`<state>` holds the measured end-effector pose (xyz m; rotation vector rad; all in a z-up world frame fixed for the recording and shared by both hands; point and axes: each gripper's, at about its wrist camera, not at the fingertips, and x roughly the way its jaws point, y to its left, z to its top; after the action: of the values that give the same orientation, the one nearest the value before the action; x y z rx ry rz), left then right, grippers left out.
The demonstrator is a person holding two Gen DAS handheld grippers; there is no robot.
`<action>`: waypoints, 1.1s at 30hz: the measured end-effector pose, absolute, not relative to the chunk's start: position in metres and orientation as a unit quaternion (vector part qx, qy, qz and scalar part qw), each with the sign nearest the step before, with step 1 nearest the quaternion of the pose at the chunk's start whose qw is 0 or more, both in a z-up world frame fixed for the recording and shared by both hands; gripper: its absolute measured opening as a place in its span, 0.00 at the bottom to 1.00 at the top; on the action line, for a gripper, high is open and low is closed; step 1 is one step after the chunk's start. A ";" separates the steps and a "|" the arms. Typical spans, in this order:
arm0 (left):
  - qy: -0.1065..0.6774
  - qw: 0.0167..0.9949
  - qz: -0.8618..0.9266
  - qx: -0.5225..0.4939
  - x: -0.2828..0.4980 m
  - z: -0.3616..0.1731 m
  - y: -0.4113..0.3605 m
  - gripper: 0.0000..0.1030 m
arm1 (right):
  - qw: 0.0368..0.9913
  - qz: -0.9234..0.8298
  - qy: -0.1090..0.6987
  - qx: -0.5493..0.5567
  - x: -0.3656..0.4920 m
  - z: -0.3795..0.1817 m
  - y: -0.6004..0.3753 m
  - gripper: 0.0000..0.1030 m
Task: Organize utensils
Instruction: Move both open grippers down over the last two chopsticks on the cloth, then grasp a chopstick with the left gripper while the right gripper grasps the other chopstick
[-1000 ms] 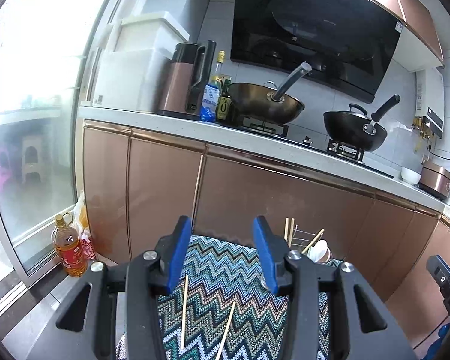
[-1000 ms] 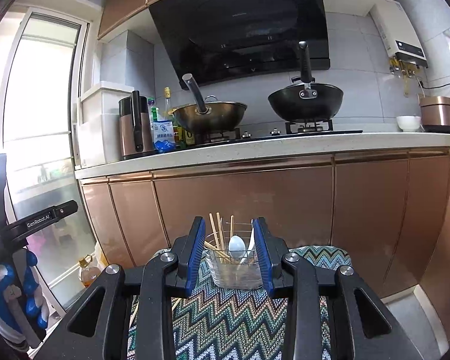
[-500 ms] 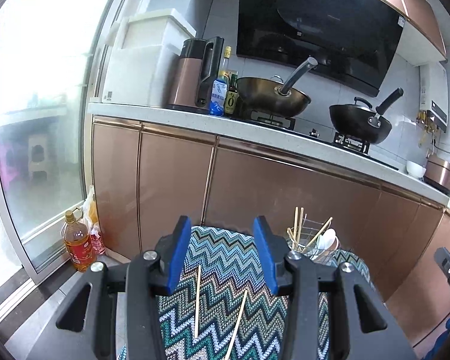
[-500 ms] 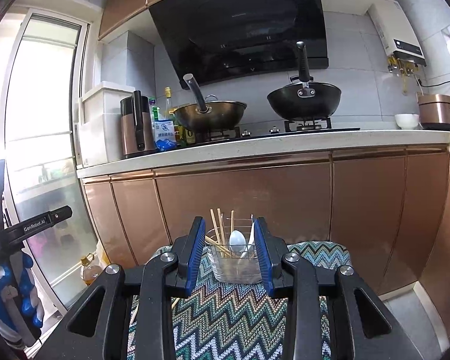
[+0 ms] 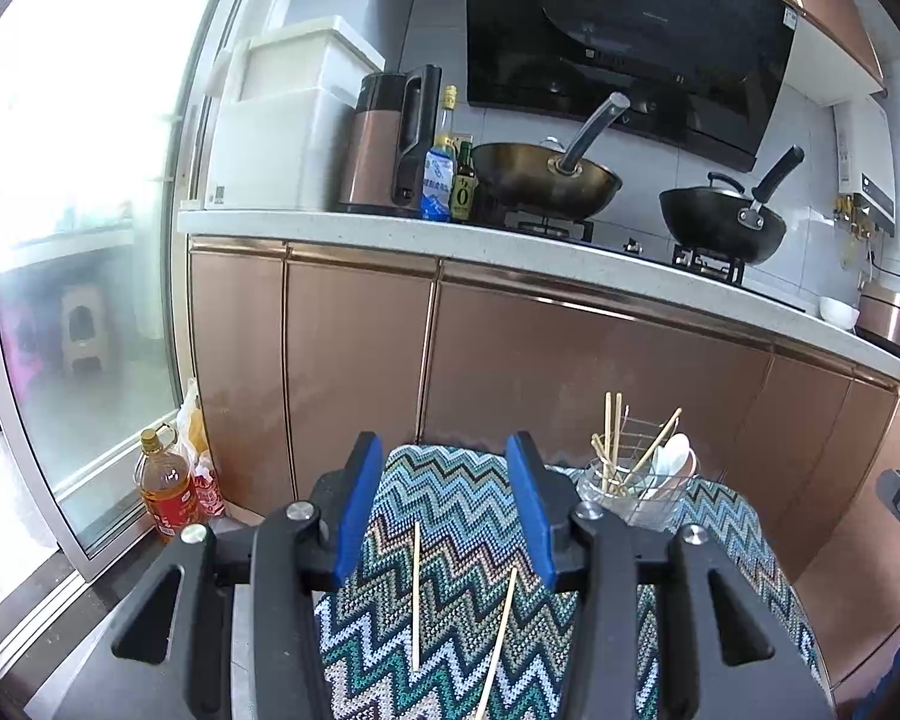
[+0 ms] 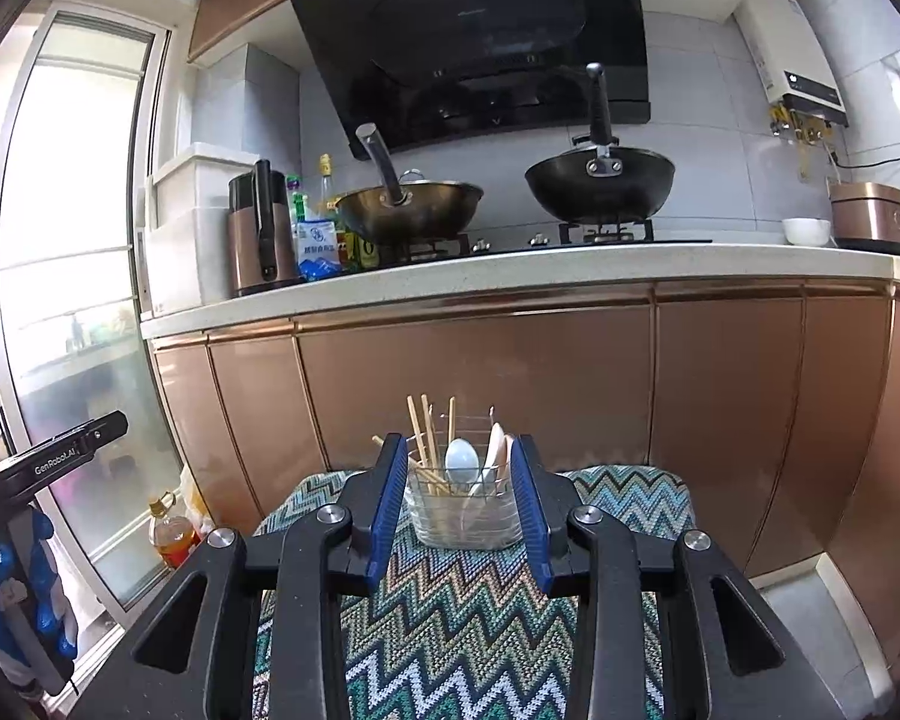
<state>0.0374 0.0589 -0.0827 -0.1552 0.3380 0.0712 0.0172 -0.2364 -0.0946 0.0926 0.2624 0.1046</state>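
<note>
I keep both jaws wide open and empty, left gripper (image 5: 444, 516) above two chopsticks (image 5: 416, 594) at the lower centre, the holder (image 6: 465, 507) at mid-frame; thin sticks may slip or roll when I pinch.

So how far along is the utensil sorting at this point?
Mostly done, it seems: the holder already stands on the mat with several chopsticks and spoons in it. Nothing is in hand; the left tongs and right tongs are both open. Left: two loose chopsticks lying on the mat under the left tongs.
</note>
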 end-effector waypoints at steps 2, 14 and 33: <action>0.174 0.981 0.036 -0.075 0.041 -0.087 0.059 0.40 | 0.988 0.054 0.139 0.046 0.022 -0.098 -0.235 0.35; 0.234 0.969 0.035 -0.072 0.084 -0.125 0.068 0.40 | 0.976 0.069 0.203 0.030 0.063 -0.132 -0.214 0.35; 0.525 0.829 -0.123 -0.151 0.246 -0.240 0.114 0.39 | 0.850 0.231 0.471 0.040 0.218 -0.232 -0.114 0.32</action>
<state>0.2457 0.1137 -0.2404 -0.3211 1.1136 -0.2619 0.2176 -0.1138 -0.2322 0.0852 0.9924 0.4858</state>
